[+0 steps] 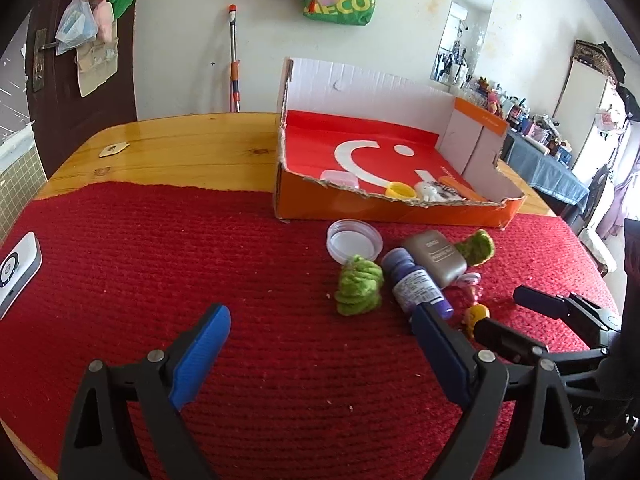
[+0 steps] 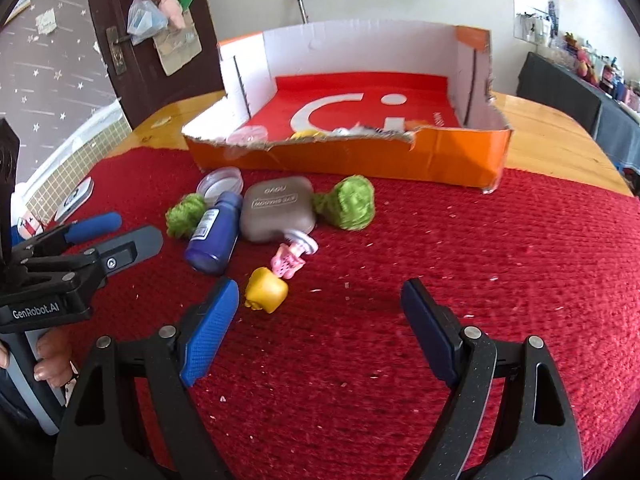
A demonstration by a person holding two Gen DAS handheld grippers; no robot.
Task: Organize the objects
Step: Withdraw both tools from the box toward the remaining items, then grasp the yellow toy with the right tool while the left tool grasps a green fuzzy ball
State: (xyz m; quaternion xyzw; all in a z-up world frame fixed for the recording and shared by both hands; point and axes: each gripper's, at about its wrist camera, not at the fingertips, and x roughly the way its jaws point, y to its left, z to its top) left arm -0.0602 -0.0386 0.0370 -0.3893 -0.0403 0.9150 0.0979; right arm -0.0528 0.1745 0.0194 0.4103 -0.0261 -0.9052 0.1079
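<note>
Both grippers hang wide apart over the red mat [image 2: 440, 240], nothing between the blue pads of either. The left gripper [image 1: 320, 320] gapes with bare mat in its jaws; the purple bottle [image 1: 416, 284] lies just past its right-hand finger. The right gripper [image 2: 320, 300] is spread too, the small yellow toy [image 2: 267, 290] sitting just beside its left finger, not touched.

Take the orange cardboard box [image 2: 360, 156] as the marker. In front of it, on the mat, lies the cluster: a clear lid [image 2: 221, 182] nearest the box wall, a grey case [image 2: 278, 212] touching the bottle, one green fuzzy clump [image 2: 350, 202] to the case's right, another [image 2: 183, 216] left of the bottle, and a pink figure [image 2: 287, 262] nearer the grippers. Inside the box, along its torn front wall, rest a few small items.
</note>
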